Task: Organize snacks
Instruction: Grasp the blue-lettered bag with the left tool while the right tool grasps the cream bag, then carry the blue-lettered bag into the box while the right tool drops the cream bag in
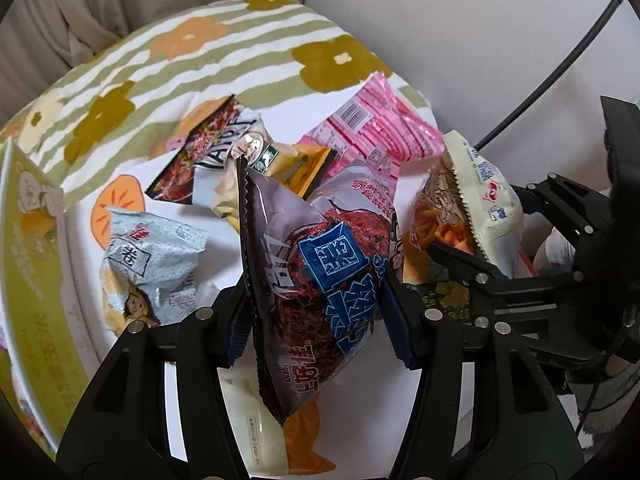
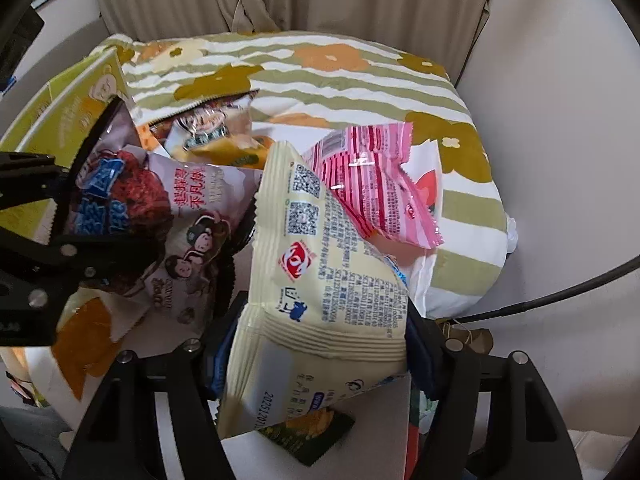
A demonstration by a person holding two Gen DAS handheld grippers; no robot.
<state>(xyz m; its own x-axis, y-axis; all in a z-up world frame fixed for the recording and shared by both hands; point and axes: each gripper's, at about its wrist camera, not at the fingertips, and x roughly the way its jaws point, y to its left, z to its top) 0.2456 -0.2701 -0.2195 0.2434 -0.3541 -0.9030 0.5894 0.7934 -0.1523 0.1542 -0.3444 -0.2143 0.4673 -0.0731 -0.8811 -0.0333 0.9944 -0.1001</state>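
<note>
Cream snack bag (image 2: 320, 280) pinched by right hand-held gripper (image 2: 316, 344).

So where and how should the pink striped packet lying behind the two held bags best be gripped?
Take the pink striped packet by its crimped end seal at the near right corner, coming from above and the right. That flat seal juts free over the flowered cushion, while the packet's left part sits behind the cream bag in the right gripper.
</note>
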